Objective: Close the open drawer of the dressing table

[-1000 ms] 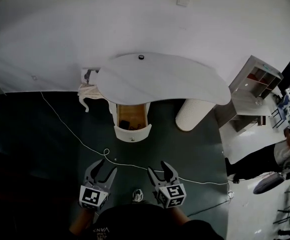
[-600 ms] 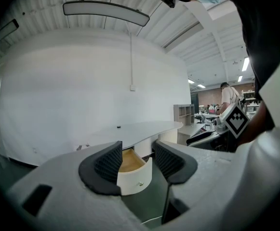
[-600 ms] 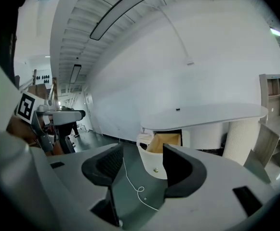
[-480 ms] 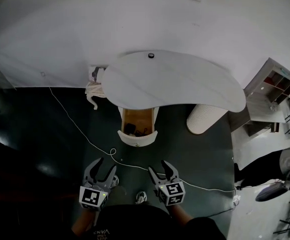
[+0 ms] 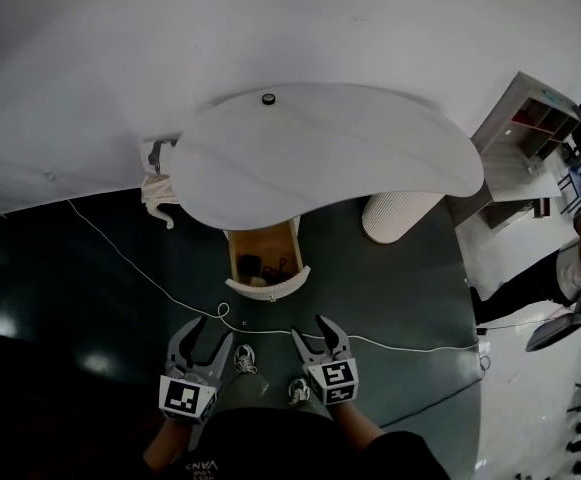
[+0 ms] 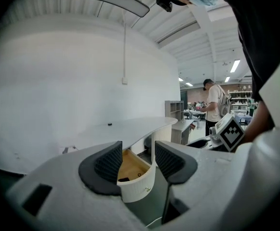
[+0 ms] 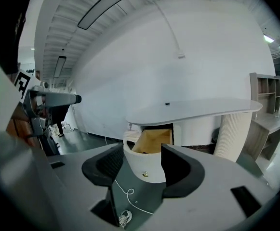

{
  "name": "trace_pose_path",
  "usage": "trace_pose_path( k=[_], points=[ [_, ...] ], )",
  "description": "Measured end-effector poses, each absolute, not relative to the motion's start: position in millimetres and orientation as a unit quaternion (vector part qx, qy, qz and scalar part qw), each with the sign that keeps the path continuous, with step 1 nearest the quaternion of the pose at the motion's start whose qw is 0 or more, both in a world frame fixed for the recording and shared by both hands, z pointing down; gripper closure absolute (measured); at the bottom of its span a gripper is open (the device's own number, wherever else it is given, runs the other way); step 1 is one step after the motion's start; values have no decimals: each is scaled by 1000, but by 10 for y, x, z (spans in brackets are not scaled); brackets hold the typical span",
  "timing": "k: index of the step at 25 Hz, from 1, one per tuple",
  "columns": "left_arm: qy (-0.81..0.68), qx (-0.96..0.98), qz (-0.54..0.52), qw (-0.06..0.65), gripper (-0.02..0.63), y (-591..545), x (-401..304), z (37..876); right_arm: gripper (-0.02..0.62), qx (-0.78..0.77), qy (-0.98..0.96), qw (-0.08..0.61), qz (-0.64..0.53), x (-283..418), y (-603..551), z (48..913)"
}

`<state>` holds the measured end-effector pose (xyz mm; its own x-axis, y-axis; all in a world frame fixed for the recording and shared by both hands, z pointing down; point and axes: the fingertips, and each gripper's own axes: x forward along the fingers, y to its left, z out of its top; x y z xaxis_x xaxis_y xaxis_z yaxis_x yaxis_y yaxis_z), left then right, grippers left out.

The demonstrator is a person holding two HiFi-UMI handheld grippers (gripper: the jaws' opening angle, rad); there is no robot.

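Beneath the white curved dressing table point(image 5: 350, 158), the round-fronted white drawer point(image 5: 266, 286) stands open, well ahead of left claw point(image 5: 213, 330) and right claw point(image 5: 310, 328), both gaping empty; white floor cable point(image 5: 120, 253) could trip feet.

Dressing table point(image 5: 320, 153): white, standing against the wall straight ahead of you.
Worktop point(image 5: 390, 168): a broad, smooth white slab with a curved, kidney-like outline, wider than the parts beneath it.
Column point(image 5: 400, 216): a ribbed white round support under the worktop's right part.
Drawer point(image 5: 267, 286): open, pulled out toward you from under the worktop's front edge, left of the column. It sits level and straight, and you can see down into it.
Drawer interior: tan wood, with straight side walls.
Drawer front: white, ribbed, bowed outward toward you, standing clear of the worktop's edge.
Knob point(image 7: 145, 174): small and metallic, at the middle of the drawer front, facing you.
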<state>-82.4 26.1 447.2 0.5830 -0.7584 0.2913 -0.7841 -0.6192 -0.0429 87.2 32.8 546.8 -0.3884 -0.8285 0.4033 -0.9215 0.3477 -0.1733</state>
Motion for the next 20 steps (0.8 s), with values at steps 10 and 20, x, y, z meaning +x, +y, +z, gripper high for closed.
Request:
trace_pose_path(
  k=[10, 20],
  points=[
    [-360, 917, 161, 53, 400, -341, -1003, 4798, 354, 586, -773, 144, 195, 675, -144, 5966],
    [-279, 940, 189, 52, 400, -653, -1064, 5128, 351, 620, -730, 169, 234, 491, -447, 6594]
  ],
)
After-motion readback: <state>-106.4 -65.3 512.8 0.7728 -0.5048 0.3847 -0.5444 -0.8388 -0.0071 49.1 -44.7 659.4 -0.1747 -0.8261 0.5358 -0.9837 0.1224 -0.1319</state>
